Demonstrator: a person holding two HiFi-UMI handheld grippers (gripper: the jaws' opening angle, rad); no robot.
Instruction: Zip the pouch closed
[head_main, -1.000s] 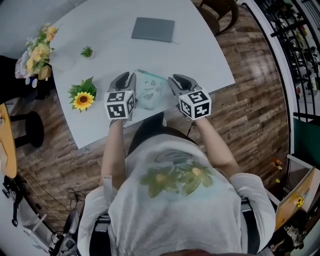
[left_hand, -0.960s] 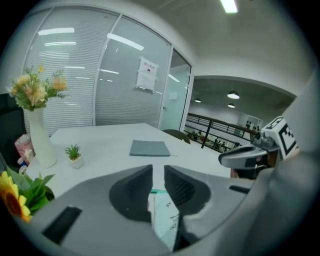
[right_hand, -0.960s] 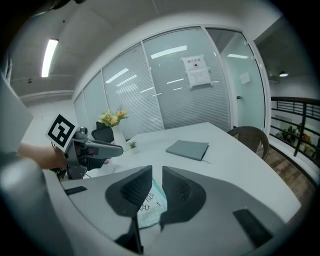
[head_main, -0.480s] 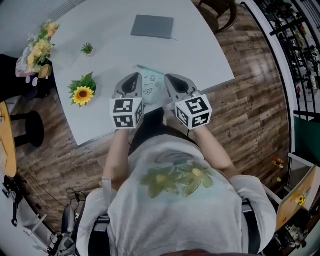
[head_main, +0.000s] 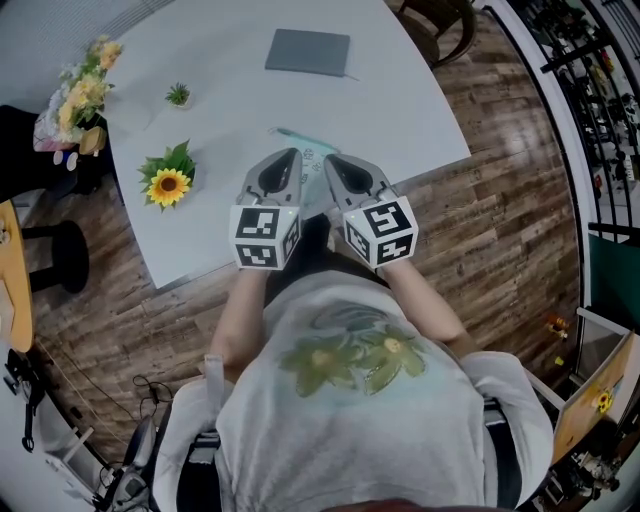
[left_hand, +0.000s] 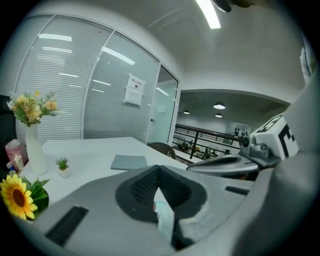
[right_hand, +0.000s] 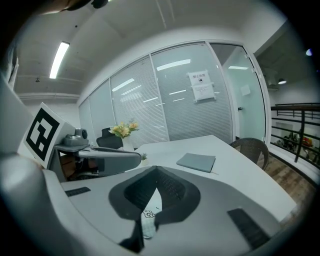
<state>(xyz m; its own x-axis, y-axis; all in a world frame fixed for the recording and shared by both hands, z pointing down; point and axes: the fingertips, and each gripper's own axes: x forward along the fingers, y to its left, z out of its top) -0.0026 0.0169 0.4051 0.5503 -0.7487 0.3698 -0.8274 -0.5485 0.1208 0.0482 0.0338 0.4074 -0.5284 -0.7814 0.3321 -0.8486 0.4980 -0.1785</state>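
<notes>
Over white table (head_main: 400, 110), thin mint pouch (head_main: 311, 156), pinched by left tongs (left_hand: 159, 176), right tongs (right_hand: 156, 176)

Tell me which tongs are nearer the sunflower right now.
Left. The left tongs grip the pouch on the side toward the sunflower; the right tongs grip its other side, farther away.

2 grippers (head_main: 290, 158) (head_main: 332, 162), 1 pouch (head_main: 312, 150), 1 grey pad (head_main: 308, 52), 1 sunflower (head_main: 168, 186), 1 sm plant (head_main: 178, 95), 1 vase (left_hand: 34, 150).
</notes>
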